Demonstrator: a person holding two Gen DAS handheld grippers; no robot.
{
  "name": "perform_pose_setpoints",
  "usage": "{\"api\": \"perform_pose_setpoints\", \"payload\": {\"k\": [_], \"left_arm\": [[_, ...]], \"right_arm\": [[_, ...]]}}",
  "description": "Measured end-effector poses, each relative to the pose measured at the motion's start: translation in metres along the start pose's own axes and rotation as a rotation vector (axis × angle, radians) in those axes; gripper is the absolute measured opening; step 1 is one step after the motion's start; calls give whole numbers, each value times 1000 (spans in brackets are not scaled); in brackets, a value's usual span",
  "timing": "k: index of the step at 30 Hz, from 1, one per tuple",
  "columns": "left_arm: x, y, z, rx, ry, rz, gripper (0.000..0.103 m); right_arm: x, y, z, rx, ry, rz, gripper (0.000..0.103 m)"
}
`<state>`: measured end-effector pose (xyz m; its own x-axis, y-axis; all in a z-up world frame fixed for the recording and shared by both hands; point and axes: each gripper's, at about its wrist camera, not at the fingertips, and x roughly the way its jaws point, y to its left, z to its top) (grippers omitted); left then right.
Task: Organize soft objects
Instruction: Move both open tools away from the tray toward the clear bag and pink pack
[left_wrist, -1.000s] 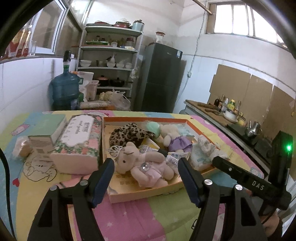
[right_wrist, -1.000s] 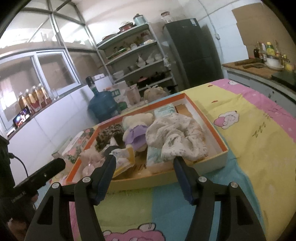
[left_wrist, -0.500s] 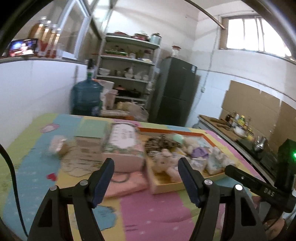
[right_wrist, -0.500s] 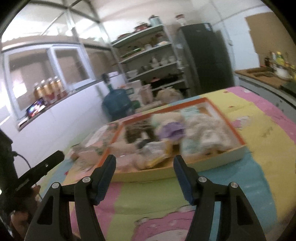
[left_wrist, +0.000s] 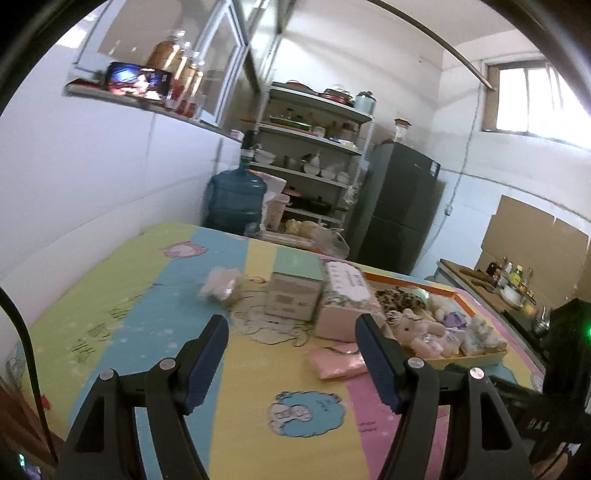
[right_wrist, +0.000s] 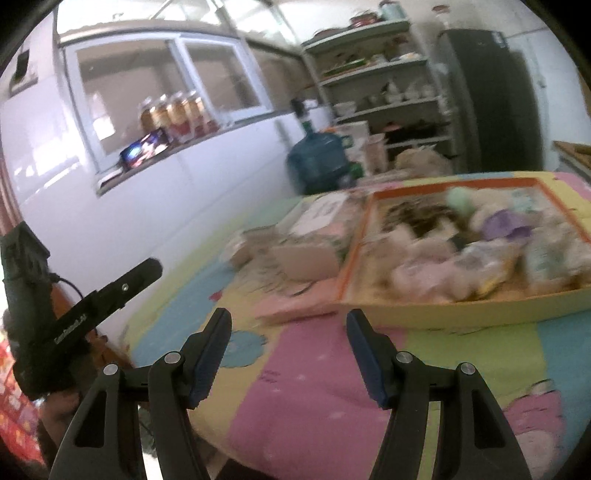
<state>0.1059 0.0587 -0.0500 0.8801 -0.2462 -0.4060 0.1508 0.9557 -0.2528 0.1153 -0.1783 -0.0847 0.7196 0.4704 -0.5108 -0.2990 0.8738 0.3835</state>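
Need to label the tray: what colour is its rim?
Orange rim on a pale yellow tray, clearest in the right wrist view.

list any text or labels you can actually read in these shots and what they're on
No text reads cleanly.
Right gripper body, left wrist view: pale letters, cropped and not legible.
Left gripper arm, right wrist view: a white printed word, too blurred.
Floral tissue pack: white label with print, too small.
Green-topped box: front label, too blurred.
Tablecloth: dark scribbled marks, unreadable.
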Motion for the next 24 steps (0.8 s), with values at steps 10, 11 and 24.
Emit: {"api": "perform_pose_setpoints", "payload": {"k": [10,11,24], "left_arm": [[-7,37,-8,-42,-16,23,71],[-7,40,-8,-47,-17,24,71],[-9,79,-12,-109,-29,45,71]], "right_arm": [[59,28,-3,23,108,8,66],[63,32,1,10,107,6,66],[170,54,55,26,255,-53,66]]}}
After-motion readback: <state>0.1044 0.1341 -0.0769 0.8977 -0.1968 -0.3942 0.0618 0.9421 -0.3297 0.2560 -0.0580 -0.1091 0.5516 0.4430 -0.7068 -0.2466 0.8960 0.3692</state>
